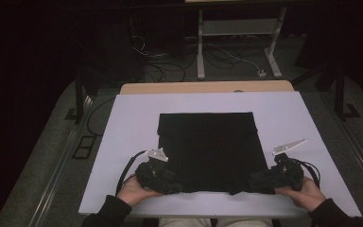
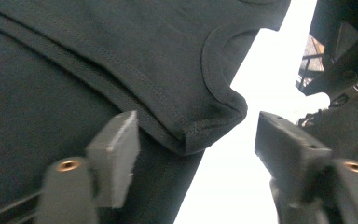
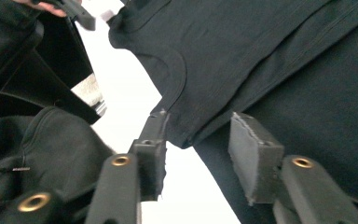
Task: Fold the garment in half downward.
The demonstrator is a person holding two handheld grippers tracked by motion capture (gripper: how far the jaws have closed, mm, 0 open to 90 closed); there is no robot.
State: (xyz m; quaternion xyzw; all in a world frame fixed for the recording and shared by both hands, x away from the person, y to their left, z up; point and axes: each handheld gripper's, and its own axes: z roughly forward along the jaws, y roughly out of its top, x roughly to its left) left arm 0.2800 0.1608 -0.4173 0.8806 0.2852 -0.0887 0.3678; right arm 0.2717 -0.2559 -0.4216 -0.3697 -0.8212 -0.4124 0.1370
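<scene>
White board (image 1: pixel 123 123), near edge: folded black shirt (image 1: pixel 207 151) laid flat, left gripper (image 1: pixel 177 185) and right gripper (image 1: pixel 254 182) spread, released; next, withdraw clear.

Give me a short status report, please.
Left gripper open, right gripper open, each at a near corner of the folded black T-shirt. T-shirt flat on white board. Nothing in the way.

black shirt (image 1: pixel 207 151): one, folded, lying between the two sets of jaws
grippers: two, left gripper (image 1: pixel 172 182) and right gripper (image 1: pixel 257 182)
hands: two
white board (image 1: pixel 123 137): one, under the jaws
</scene>
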